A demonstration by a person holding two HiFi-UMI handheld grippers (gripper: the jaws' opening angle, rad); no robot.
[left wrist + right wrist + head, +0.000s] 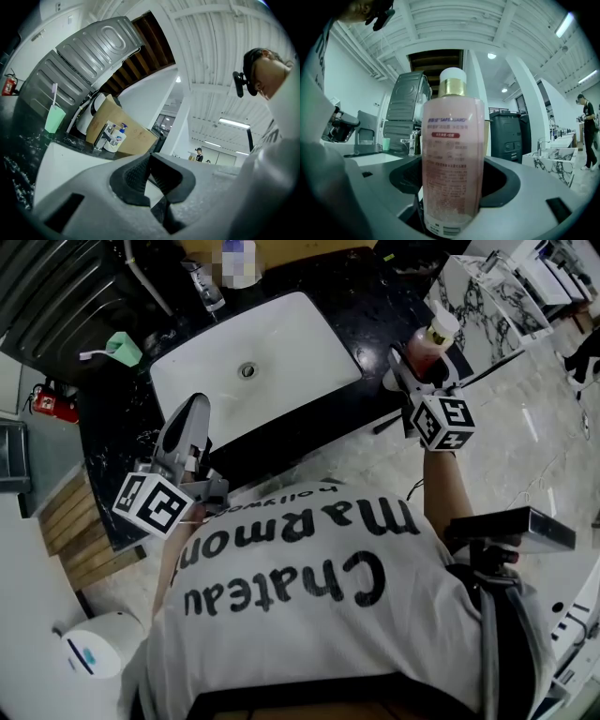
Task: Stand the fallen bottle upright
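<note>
Right tool [422,367] grips the pink bottle [452,140] upright beside the sink [291,334]; left tool [151,176] closed and empty

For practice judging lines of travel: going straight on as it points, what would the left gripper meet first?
The left gripper, shut, probably meets the cardboard panel beyond the sink; depth unclear.

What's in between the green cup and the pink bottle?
The white sink sits between the green cup and the pink bottle, set into the black counter. You can see this in the head view.
</note>
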